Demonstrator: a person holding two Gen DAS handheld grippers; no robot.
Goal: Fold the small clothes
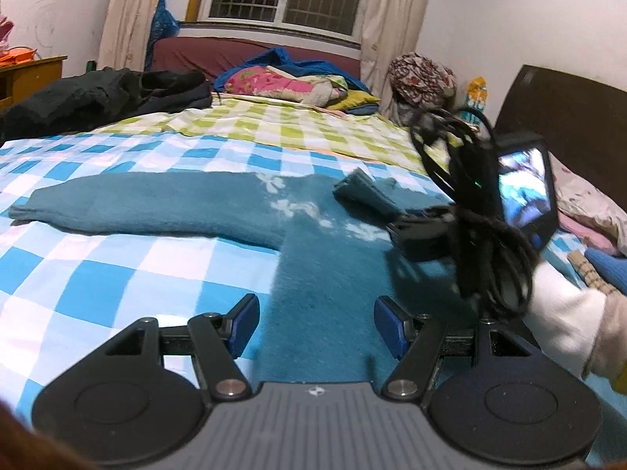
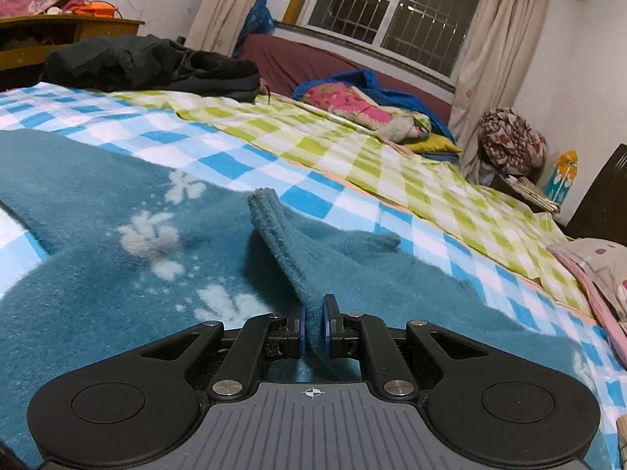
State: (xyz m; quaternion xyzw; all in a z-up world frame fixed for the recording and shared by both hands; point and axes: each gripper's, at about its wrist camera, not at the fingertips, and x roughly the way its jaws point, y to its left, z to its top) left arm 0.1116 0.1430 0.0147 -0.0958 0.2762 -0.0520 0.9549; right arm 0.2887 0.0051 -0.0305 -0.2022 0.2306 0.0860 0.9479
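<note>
A small teal sweater with white flower marks lies flat on the blue-checked bed sheet, one sleeve stretched out to the left. My left gripper hovers low over the sweater's lower body, open, nothing between its blue pads. In the right wrist view my right gripper is shut on the cuff end of the other sleeve, which stands up as a folded strip over the sweater. The left wrist view shows that right gripper from the side, with its cables and screen.
A green-checked sheet covers the far half of the bed. Black clothes and a pink and blue bundle lie at the far side. A dark headboard and pillows stand at the right. A white sleeve enters at the right.
</note>
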